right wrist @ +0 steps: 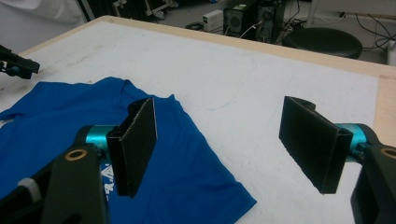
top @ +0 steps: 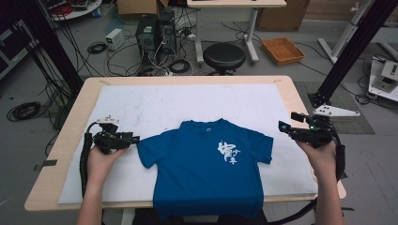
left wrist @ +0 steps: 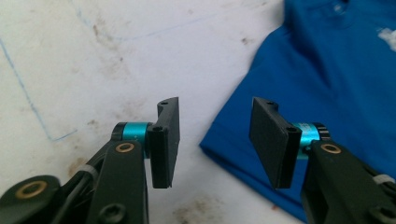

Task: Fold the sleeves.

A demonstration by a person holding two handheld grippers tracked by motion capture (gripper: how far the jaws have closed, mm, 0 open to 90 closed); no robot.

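Note:
A blue T-shirt (top: 206,168) with a white print lies flat, front up, on the white sheet (top: 187,98); its hem hangs over the table's near edge. My left gripper (top: 136,138) sits low at the tip of the shirt's left sleeve. In the left gripper view the jaws (left wrist: 215,140) stand apart with the sleeve's corner (left wrist: 233,149) under the gap, and the pads do not press it. My right gripper (top: 284,125) hovers just off the right sleeve, wide open (right wrist: 224,144), with bare sheet between its pads and the sleeve (right wrist: 201,177) below its left pad.
The wooden table (top: 56,154) shows bare edges around the sheet. Behind it stand a black stool (top: 224,56), computer towers (top: 155,33) with loose cables, and an orange tray (top: 283,50). Black frame posts (top: 347,51) rise at both sides.

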